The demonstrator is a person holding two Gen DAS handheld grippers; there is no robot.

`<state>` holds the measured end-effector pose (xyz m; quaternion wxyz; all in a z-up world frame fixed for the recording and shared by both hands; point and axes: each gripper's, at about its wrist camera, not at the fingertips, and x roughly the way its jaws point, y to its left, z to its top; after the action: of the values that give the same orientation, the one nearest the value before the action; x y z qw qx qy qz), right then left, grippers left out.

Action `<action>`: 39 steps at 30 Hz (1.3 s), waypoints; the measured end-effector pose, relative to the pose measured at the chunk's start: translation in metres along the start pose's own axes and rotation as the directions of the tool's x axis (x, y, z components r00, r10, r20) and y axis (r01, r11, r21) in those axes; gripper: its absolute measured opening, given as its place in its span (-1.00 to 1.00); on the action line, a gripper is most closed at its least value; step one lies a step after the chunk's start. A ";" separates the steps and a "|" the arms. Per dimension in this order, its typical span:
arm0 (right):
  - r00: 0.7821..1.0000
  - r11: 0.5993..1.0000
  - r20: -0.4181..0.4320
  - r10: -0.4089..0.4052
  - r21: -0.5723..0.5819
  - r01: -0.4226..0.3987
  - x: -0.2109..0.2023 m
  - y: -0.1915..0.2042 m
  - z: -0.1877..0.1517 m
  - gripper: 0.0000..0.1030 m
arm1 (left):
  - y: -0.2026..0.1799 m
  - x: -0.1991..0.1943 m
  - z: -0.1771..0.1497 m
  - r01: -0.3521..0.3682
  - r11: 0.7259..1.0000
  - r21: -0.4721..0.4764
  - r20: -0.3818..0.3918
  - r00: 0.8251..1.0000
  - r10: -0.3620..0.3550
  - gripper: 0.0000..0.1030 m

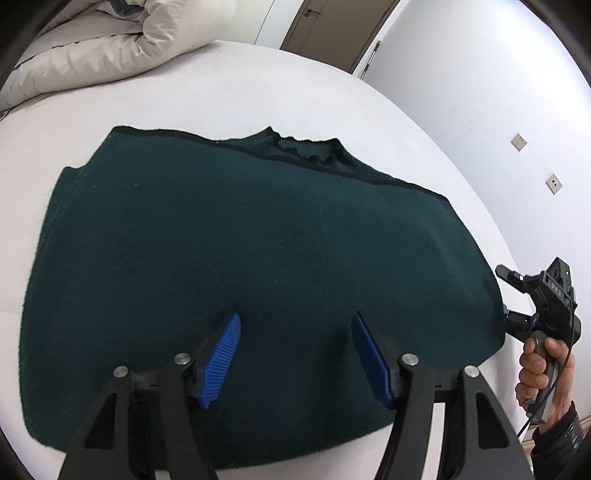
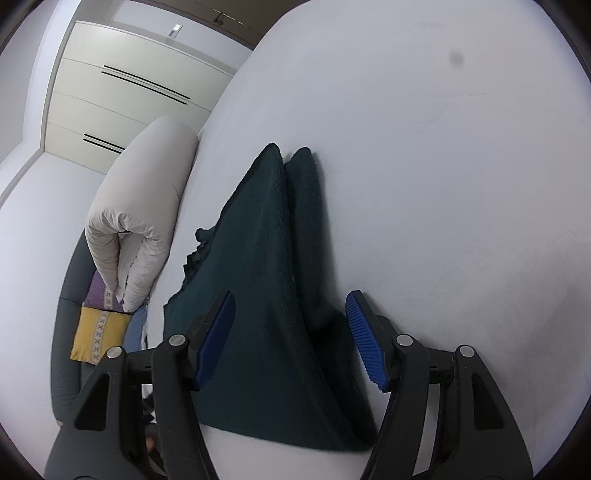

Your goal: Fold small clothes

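A dark green knit sweater (image 1: 240,266) lies folded flat on the white bed (image 1: 221,85), its neckline at the far edge. My left gripper (image 1: 293,356) is open and empty, its blue pads hovering over the sweater's near part. My right gripper (image 2: 290,339) is open, its fingers straddling the sweater's end (image 2: 266,277), not closed on it. The right gripper also shows in the left wrist view (image 1: 511,299), held by a hand at the sweater's right edge.
A rolled white duvet (image 1: 110,48) lies at the far left of the bed, also in the right wrist view (image 2: 144,206). Yellow and purple cushions (image 2: 98,328) sit beside the bed. A wardrobe (image 2: 122,96) and a door (image 1: 332,26) stand behind.
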<state>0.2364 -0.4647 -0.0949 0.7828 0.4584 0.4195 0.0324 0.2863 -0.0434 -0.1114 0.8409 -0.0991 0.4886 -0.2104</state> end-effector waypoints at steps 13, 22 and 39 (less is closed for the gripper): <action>0.999 0.999 -0.036 0.021 -0.025 -0.022 0.029 0.022 0.007 0.19 | 0.025 0.004 -0.002 0.137 0.988 -0.074 0.012 0.991 -0.136 0.37; 0.999 0.999 -0.027 -0.018 -0.038 0.017 0.037 0.027 0.003 -0.11 | 0.022 0.006 -0.003 0.120 0.991 -0.065 0.006 0.993 -0.120 0.37; 0.996 0.993 -0.007 -0.090 -0.075 0.089 0.041 0.025 -0.003 -0.55 | 0.030 0.004 -0.005 0.167 0.982 -0.084 0.025 0.986 -0.165 0.36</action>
<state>0.2690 -0.4307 -0.1025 0.7978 0.4096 0.4421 0.0152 0.2919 -0.0183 -0.1284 0.8197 -0.1776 0.4797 -0.2576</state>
